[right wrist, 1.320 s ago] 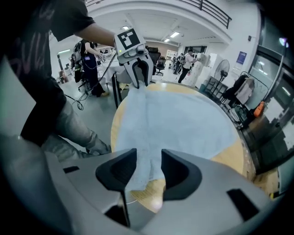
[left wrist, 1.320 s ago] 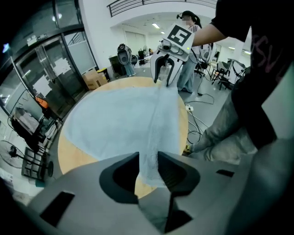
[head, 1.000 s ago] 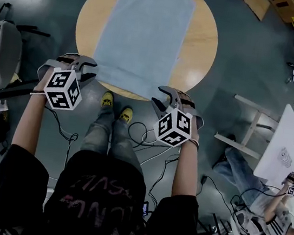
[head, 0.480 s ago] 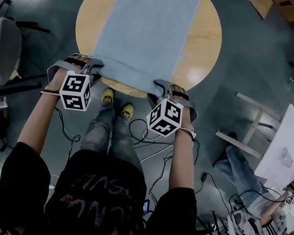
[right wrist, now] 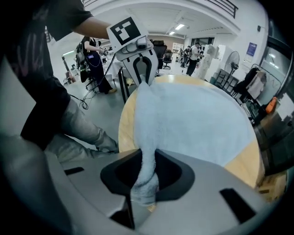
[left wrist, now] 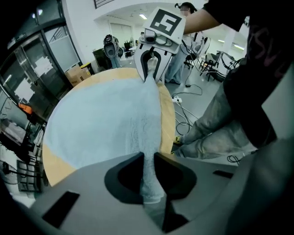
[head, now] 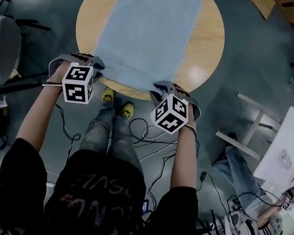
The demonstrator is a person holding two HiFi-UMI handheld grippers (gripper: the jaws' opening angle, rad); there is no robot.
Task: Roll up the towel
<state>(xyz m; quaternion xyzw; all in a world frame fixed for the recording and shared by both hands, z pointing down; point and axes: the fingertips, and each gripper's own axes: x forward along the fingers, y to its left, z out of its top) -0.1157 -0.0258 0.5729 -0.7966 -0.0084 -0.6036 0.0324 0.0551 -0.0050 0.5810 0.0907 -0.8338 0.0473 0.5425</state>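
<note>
Left gripper and right gripper have just closed, each clamping a near corner of the towel; thin bites may slip, or uneven pull skews the roll.

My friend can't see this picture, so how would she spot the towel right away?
Find the round wooden table in the middle of the grey floor, seen from above. The towel lies spread across its top. It is the pale blue fuzzy rectangle, unlike the smooth tan wood showing on either side of it.
</note>
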